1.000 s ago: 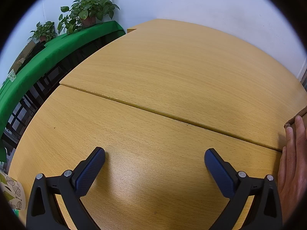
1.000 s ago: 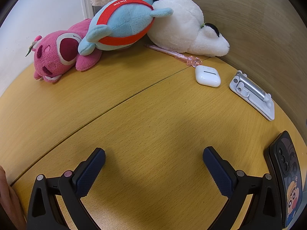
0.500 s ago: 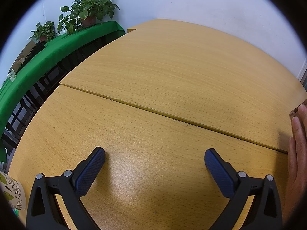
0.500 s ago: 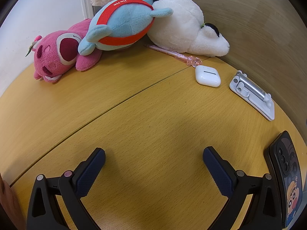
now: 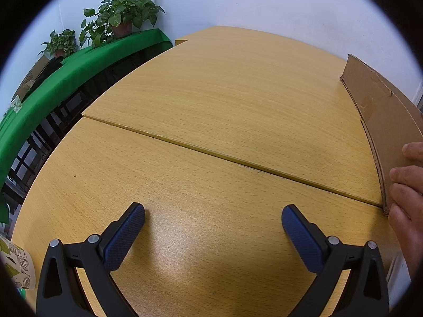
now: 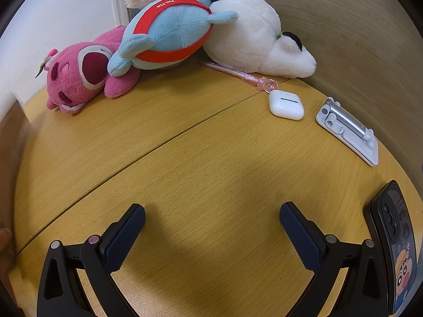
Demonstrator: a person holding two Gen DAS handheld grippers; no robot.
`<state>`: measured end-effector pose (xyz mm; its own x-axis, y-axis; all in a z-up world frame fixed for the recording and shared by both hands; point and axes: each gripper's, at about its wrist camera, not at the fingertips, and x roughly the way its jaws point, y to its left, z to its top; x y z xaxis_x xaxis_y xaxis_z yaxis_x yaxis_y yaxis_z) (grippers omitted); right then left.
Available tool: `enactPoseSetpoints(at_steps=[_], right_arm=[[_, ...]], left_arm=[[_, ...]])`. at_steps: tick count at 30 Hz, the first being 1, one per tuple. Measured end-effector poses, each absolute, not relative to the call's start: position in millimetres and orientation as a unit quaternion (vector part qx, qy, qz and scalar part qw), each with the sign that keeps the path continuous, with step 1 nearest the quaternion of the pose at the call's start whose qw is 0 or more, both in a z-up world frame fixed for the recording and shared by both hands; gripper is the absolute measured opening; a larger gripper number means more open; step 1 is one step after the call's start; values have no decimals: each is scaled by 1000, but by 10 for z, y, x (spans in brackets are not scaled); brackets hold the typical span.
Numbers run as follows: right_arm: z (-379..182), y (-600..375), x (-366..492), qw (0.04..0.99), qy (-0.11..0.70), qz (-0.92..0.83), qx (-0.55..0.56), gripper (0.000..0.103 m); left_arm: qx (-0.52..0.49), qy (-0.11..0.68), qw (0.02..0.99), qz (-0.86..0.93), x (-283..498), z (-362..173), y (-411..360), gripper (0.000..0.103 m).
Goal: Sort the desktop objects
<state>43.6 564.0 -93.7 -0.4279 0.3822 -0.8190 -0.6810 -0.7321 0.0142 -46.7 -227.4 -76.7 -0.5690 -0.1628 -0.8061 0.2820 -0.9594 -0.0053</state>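
In the right wrist view, a pink plush bear (image 6: pixel 79 76), a blue and red plush (image 6: pixel 169 37) and a white plush dog (image 6: pixel 253 39) lie piled at the table's far edge. A pink pen (image 6: pixel 238 75), a white earbud case (image 6: pixel 286 104) and a silver folding stand (image 6: pixel 349 130) lie to the right of them. A phone with a cartoon case (image 6: pixel 396 248) lies beside my right gripper (image 6: pixel 211 224), which is open and holds nothing. My left gripper (image 5: pixel 212 224) is open over bare wood. A hand (image 5: pixel 408 198) holds a cardboard box (image 5: pixel 383 116) at the right.
The wooden table (image 5: pixel 211 100) has a seam running across it. A green-draped shelf (image 5: pixel 66 79) with potted plants (image 5: pixel 121 18) runs along the left. A leaf-patterned cup (image 5: pixel 15 266) sits at the lower left. Blurred brown cardboard (image 6: pixel 12 145) shows at the right wrist view's left edge.
A hand has brought a cardboard box into the left wrist view from the right, standing it on the table. Its blurred edge now shows at the left of the right wrist view. Both grippers have stayed still.
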Motion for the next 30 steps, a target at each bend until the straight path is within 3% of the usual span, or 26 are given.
enactPoseSetpoints(at_steps=[30], right_arm=[[-942, 5648, 426, 322, 175, 826, -427, 103]], left_arm=[[446, 67, 126, -884, -488, -777, -2266, 103]])
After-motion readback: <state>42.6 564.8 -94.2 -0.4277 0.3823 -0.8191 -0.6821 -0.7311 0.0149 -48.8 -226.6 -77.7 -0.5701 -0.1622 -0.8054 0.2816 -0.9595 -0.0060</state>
